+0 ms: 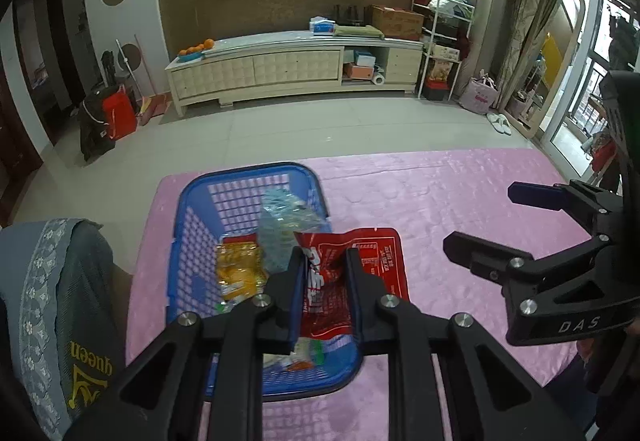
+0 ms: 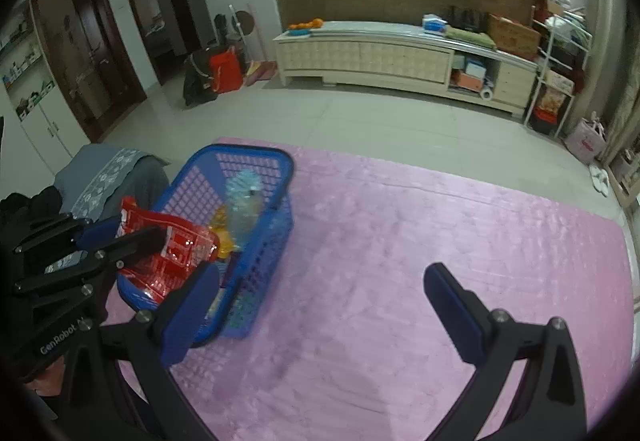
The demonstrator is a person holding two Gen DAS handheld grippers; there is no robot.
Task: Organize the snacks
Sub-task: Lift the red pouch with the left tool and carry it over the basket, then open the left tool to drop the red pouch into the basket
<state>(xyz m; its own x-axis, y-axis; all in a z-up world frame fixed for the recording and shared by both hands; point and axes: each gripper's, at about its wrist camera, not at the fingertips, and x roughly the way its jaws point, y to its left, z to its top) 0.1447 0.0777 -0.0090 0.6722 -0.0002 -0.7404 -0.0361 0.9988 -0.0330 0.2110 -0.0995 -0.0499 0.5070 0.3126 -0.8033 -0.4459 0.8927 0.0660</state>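
Observation:
My left gripper (image 1: 324,267) is shut on a red snack packet (image 1: 370,261), which hangs over the near right part of a blue plastic basket (image 1: 240,172). A yellow snack bag (image 1: 238,273) and a pale blue packet (image 1: 286,221) lie inside the basket. The right wrist view shows the same left gripper (image 2: 138,231) pinching the red packet (image 2: 176,255) above the basket (image 2: 256,152). My right gripper (image 2: 316,283) is open and empty over the pink tablecloth (image 2: 400,233), to the right of the basket. It also shows at the right of the left wrist view as the right gripper (image 1: 484,217).
A chair draped in grey patterned cloth (image 1: 60,281) stands against the table's left side, beside the basket. Beyond the table's far edge are tiled floor and a long cream cabinet (image 1: 296,69). To the right of the basket the pink tablecloth (image 1: 440,193) carries nothing.

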